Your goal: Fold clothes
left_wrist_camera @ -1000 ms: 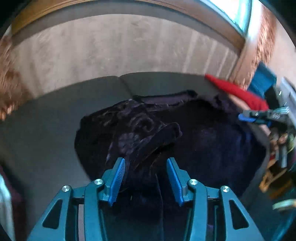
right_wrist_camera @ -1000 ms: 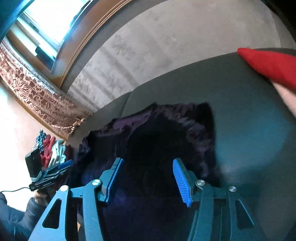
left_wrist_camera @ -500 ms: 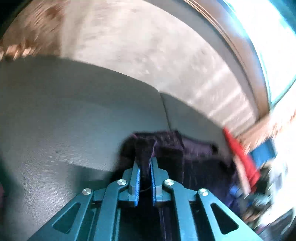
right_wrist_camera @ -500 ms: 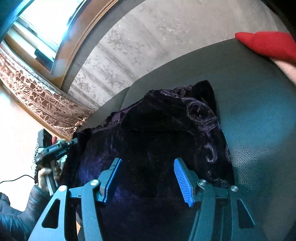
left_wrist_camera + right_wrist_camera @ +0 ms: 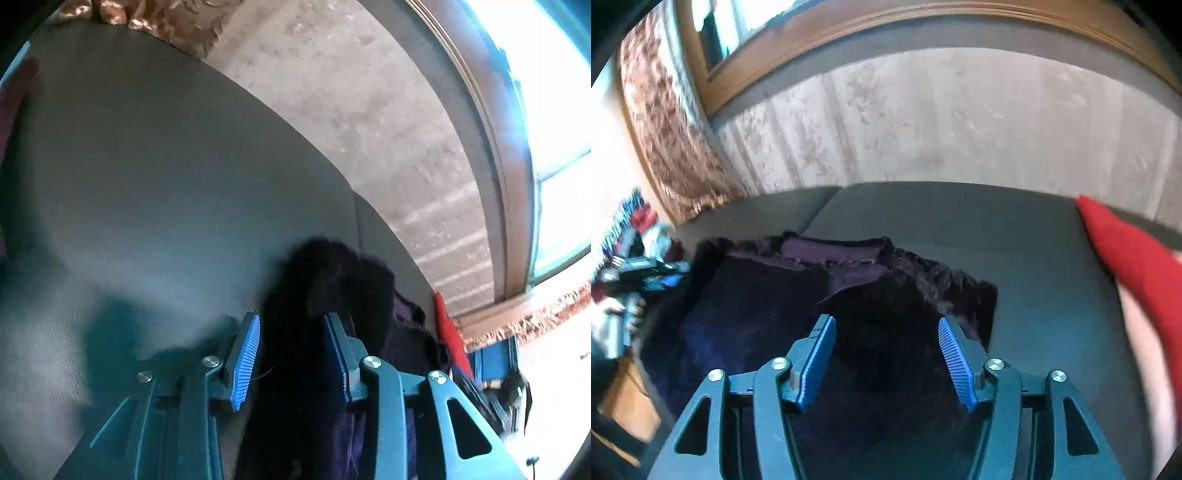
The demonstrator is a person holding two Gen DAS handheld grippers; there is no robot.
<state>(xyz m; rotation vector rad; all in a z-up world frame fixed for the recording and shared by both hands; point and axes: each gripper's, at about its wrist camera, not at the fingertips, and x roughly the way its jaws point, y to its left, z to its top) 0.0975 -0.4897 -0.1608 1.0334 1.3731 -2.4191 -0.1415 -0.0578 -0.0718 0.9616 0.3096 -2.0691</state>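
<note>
Dark purple velvet garment [image 5: 764, 306] lies spread on grey-green padded surface [image 5: 1015, 258], paler lining (raw-edged) turned up at far edge. Right gripper [image 5: 886, 354] hovers over near part, jaws wide apart, nothing held. Left gripper [image 5: 291, 354] at garment's left edge, jaws parted, bunched cloth between blue ribbed pads [image 5: 245, 362], not clamped. Red cushion [image 5: 1134, 258] at right. Patterned beige wall [image 5: 923, 122] behind.
</note>
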